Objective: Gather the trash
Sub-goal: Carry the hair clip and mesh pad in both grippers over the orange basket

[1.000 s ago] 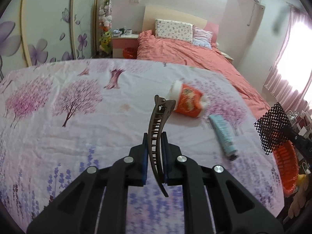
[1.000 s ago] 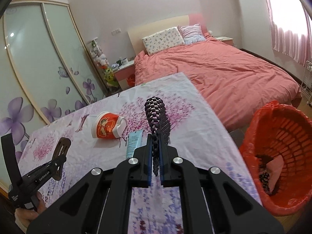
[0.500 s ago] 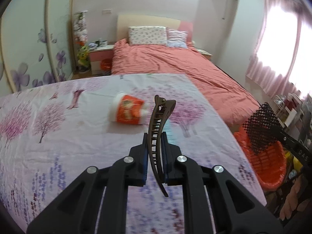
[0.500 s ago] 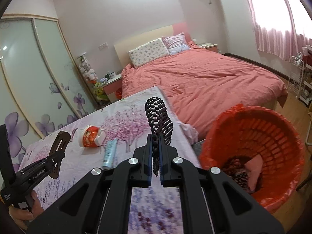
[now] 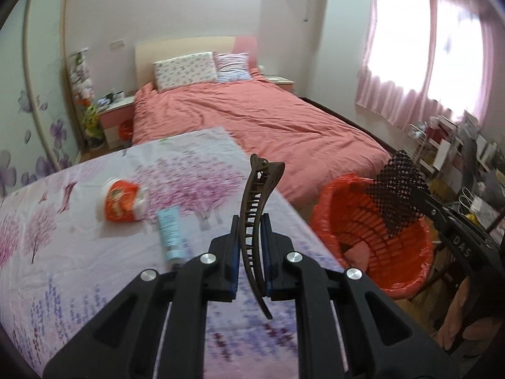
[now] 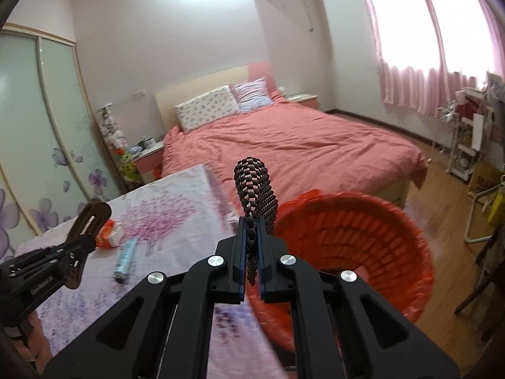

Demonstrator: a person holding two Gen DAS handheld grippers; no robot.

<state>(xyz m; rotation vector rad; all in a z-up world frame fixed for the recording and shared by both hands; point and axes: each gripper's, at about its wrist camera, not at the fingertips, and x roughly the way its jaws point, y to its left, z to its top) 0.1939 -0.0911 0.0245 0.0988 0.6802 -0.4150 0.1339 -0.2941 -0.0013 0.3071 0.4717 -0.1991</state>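
Note:
My left gripper (image 5: 250, 237) is shut on a brown hair clip (image 5: 255, 221) that stands upright between the pads, above the table's right part. My right gripper (image 6: 251, 240) is shut on a black beaded mesh piece (image 6: 256, 189) and holds it over the near rim of the red trash basket (image 6: 356, 240). In the left wrist view the mesh piece (image 5: 399, 192) hangs above the basket (image 5: 372, 230), which has some trash inside. An orange-and-white cup (image 5: 121, 200) and a light blue tube (image 5: 170, 237) lie on the flowered tablecloth (image 5: 79, 252).
A bed with a pink cover (image 5: 252, 126) stands beyond the table. A nightstand (image 5: 115, 113) is at the far left by the sliding wardrobe doors (image 6: 47, 126). A wire rack and clutter (image 6: 467, 145) line the right wall on the wooden floor.
Both grippers have swung right toward the basket. The right gripper with the mesh piece now sits over the basket's rim; the basket fills more of both views.

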